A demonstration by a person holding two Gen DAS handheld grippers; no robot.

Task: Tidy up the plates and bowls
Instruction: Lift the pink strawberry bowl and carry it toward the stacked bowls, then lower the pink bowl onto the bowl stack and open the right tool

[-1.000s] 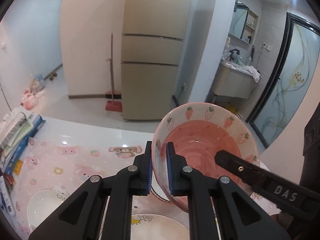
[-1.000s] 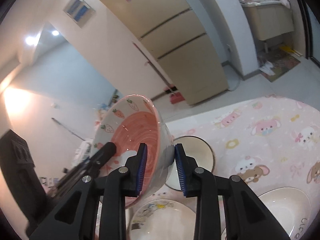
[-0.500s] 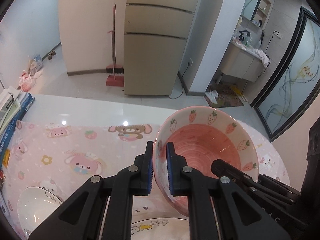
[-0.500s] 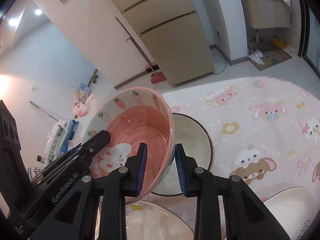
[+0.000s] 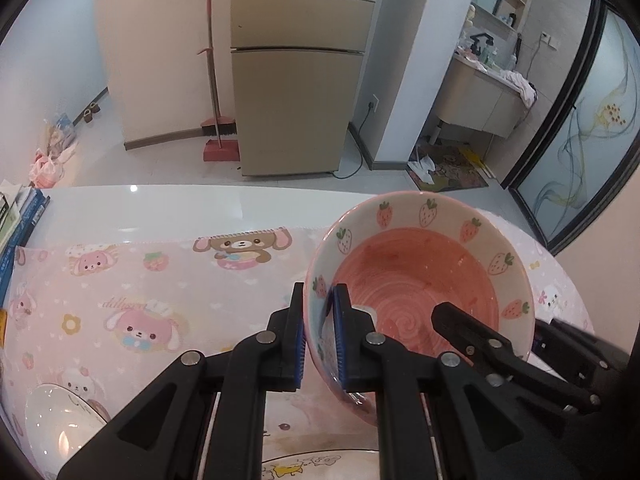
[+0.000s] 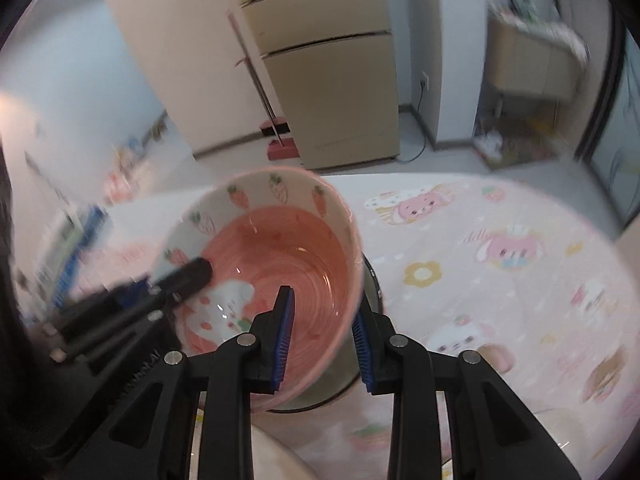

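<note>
Each hand-held gripper, left (image 5: 319, 336) and right (image 6: 323, 340), pinches an opposite rim of the strawberry bowl (image 5: 420, 276).

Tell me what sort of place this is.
Most likely a home's dining area: a fridge and broom stand against the wall, a washbasin cabinet sits beyond, and a cartoon tablecloth covers the table.

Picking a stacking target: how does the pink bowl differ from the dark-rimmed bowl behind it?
1. The pink bowl is pink inside with strawberries round the rim; the dark-rimmed bowl is pale with a dark edge.
2. The pink bowl is held tilted above the cloth by the left tongs and right tongs; the dark-rimmed bowl sits on the cloth, ungripped.
3. The pink bowl shows fully; the dark-rimmed bowl is mostly hidden.

Both are round.
</note>
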